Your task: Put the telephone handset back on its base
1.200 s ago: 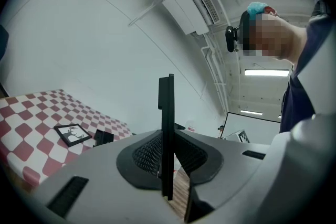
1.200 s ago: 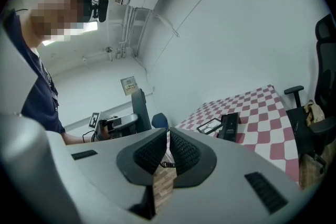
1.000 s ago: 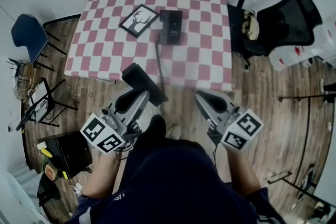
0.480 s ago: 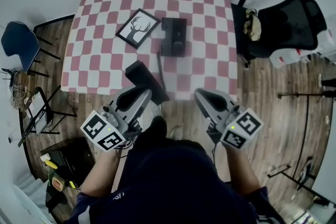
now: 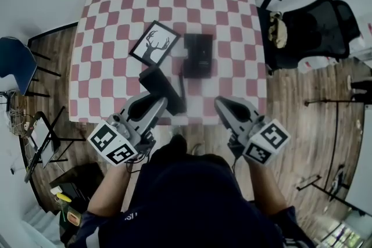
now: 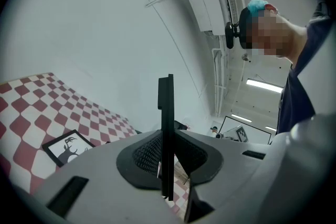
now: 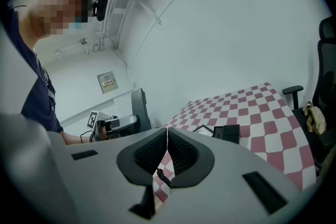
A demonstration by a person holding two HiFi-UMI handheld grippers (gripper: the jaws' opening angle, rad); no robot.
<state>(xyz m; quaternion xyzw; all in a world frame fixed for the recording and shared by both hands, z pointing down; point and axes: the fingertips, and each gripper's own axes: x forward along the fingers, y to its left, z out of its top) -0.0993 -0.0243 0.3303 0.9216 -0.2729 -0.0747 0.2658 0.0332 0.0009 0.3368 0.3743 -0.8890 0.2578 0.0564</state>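
Between left gripper [image 6: 167, 165] jaws: black handset [image 6: 167, 113], clamped edge-on, rising upright past the pads.
Right gripper [image 7: 167, 150]: jaws pressed together, nothing between them.
Handset position: over the near part of the checkered table [image 5: 116, 20], apart from the base.
Base [image 5: 197, 55]: mid-table, beyond the handset.
Cord [image 5: 181, 81]: runs from the base toward the table's near edge.
Picture frame [image 5: 154, 43]: flat, just left of the base.
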